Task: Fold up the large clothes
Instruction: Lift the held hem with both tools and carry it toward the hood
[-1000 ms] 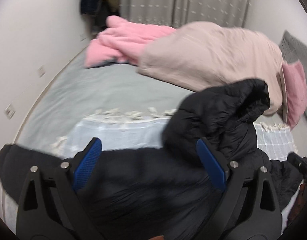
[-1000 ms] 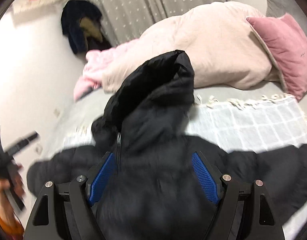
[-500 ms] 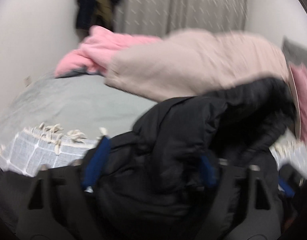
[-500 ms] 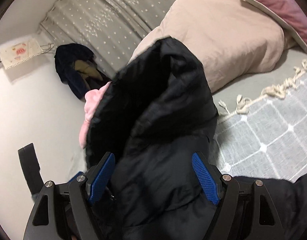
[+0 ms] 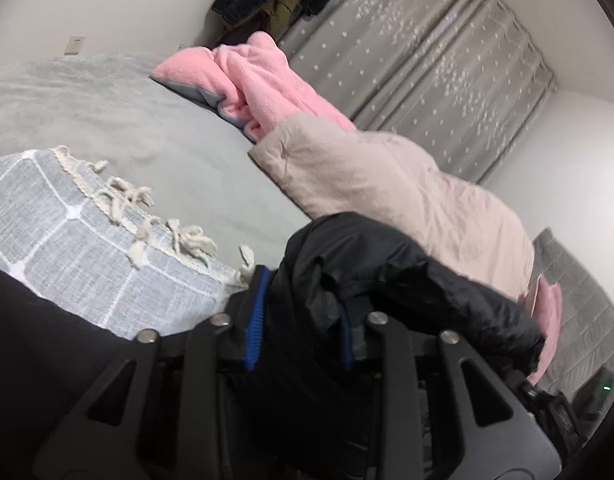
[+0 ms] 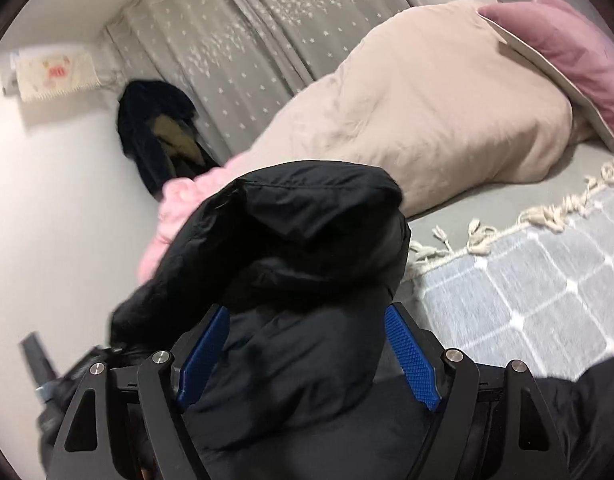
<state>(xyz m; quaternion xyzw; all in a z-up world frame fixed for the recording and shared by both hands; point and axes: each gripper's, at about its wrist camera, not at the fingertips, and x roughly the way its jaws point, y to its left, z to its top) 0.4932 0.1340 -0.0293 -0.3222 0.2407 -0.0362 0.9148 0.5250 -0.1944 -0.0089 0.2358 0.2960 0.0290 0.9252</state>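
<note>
The left gripper (image 5: 301,312) reaches in low over the bed (image 5: 119,128), tipped downward and rolled so that the room slants across its view. Its jaws are closing and already stand narrow, with a thick fold of the black puffer jacket (image 5: 387,280) bunched between the blue pads (image 5: 255,316); the cloth fills the gap and the pads press on it. To the left of the jacket lies the grey checked throw (image 5: 59,236), its tasselled fringe running up toward the jacket's hood. Beyond the jacket sits the beige duvet (image 5: 387,184), and a pink fleece blanket (image 5: 259,80) is heaped at the duvet's far-left end.

The right gripper (image 6: 307,352) also points down toward the bed (image 6: 587,160), held nearly upright. Its fingers stand wide, and the black puffer jacket (image 6: 303,248) swells up between them; whether the blue pads (image 6: 413,364) actually press the cloth cannot be told. The jacket's hood rises just ahead of the fingers. Right of the jacket spreads the grey checked throw (image 6: 539,288). Behind the jacket lies the beige duvet (image 6: 427,120), with a pink pillow (image 6: 567,52) at its right end.
</note>
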